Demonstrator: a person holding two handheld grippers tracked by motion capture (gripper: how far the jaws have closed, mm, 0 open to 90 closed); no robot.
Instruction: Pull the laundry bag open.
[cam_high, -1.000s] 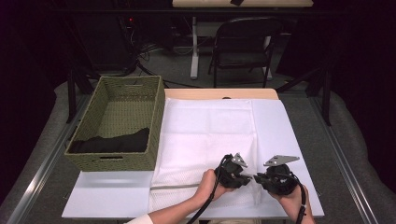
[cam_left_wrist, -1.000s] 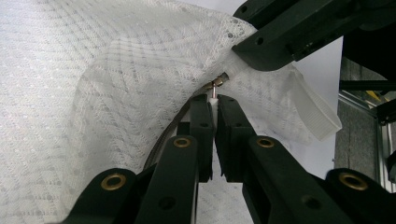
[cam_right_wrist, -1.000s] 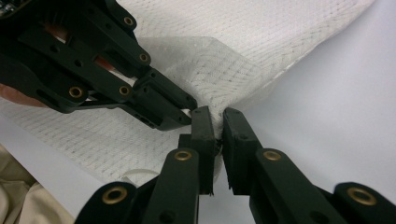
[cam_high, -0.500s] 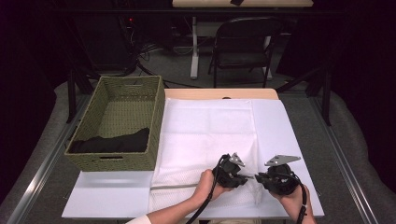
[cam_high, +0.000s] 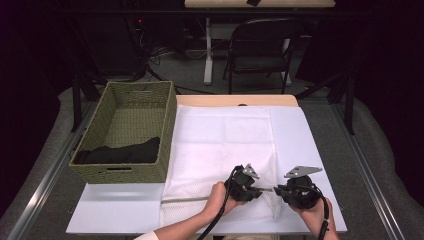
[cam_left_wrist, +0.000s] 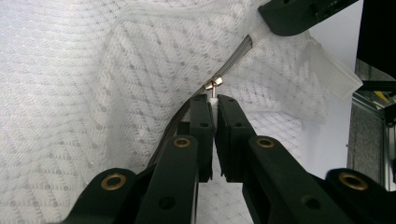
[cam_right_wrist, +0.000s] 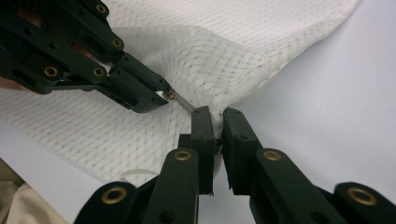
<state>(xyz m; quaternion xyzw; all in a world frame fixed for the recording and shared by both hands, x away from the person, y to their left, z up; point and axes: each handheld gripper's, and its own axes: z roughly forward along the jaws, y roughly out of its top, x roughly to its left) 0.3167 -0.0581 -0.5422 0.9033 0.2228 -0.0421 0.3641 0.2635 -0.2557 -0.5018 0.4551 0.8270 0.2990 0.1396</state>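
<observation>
Two grippers are clamped on a white mesh bag (cam_high: 220, 150) lying on the tabletop (cam_high: 310, 145): the zipper pull (cam_left_wrist: 214, 85) is pinched by the left gripper (cam_left_wrist: 214, 103), the bag's edge by the right gripper (cam_right_wrist: 218, 122).

One overhead camera, two riding close on the grippers.

The high view looks forward and down over the whole worktop (cam_high: 305, 135). Each gripper view looks along its own jaws, very near the white mesh bag (cam_left_wrist: 84, 74); both share its zipper edge (cam_right_wrist: 184, 103) and the other gripper.
</observation>
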